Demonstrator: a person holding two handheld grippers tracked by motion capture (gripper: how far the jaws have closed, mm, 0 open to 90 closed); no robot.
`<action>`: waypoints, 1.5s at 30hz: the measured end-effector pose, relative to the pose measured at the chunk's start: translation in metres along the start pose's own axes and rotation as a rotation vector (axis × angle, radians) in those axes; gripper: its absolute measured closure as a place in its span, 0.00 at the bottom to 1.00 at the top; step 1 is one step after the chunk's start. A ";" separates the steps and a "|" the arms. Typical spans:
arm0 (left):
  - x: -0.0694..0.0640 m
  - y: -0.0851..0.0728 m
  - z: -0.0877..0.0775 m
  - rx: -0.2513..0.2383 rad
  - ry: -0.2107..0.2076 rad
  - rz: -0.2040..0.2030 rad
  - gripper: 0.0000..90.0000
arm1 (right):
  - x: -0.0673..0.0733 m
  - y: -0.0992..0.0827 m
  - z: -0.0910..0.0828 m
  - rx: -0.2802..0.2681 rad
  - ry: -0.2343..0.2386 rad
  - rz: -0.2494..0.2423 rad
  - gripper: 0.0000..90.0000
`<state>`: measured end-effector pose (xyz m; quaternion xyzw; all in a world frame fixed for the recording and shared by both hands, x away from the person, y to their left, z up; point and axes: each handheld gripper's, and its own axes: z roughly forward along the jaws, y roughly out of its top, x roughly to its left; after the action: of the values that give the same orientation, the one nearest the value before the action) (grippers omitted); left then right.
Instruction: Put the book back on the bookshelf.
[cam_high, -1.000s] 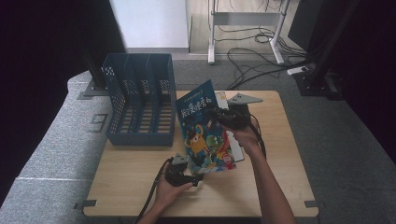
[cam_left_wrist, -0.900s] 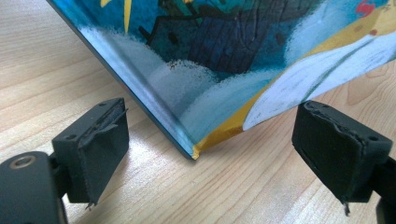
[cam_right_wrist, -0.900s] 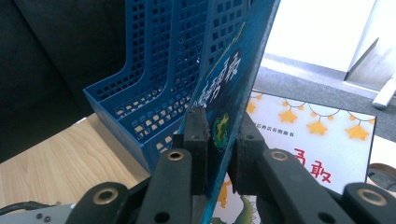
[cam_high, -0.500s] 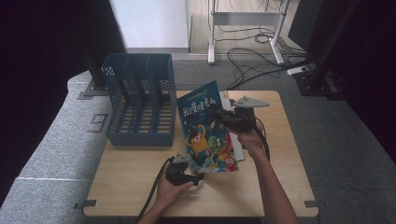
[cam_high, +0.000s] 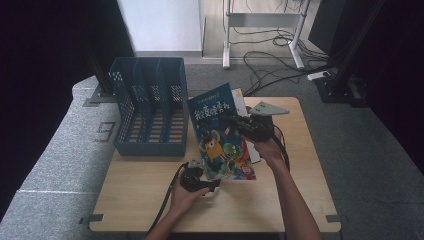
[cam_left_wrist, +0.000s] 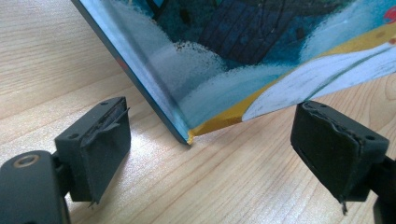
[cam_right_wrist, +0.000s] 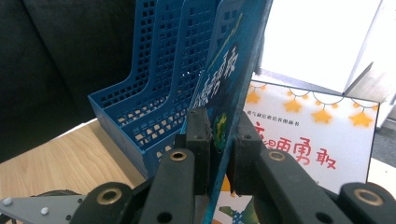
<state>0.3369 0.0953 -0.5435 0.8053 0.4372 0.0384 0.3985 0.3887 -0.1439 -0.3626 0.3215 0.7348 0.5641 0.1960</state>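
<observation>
At center frame, your right gripper is clamping the book, tipping it more upright than before; your left gripper is gaping empty at its corner.

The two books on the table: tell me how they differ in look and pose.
1. The blue cartoon book is tilted up on its lower edge; the white book lies flat on the table beneath it.
2. The blue cartoon book has a dark blue, busy cover; the white book is pale with a garland of yellow stars.
3. The right gripper is clamped on the blue cartoon book's edge; no jaw touches the white book.

Both carry large Chinese titles.
</observation>
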 end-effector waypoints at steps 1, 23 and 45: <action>0.000 0.000 0.000 -0.003 0.005 0.005 0.14 | -0.001 -0.001 -0.001 -0.003 0.005 0.004 0.89; -0.005 -0.001 0.002 0.003 0.035 0.042 0.16 | -0.004 -0.012 -0.017 -0.036 0.030 0.019 0.90; -0.011 -0.002 0.003 0.016 0.084 0.080 0.17 | -0.004 -0.030 -0.043 -0.071 0.046 0.040 0.91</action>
<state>0.3299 0.0855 -0.5438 0.8229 0.4214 0.0846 0.3715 0.3560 -0.1813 -0.3792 0.3157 0.7121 0.6010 0.1791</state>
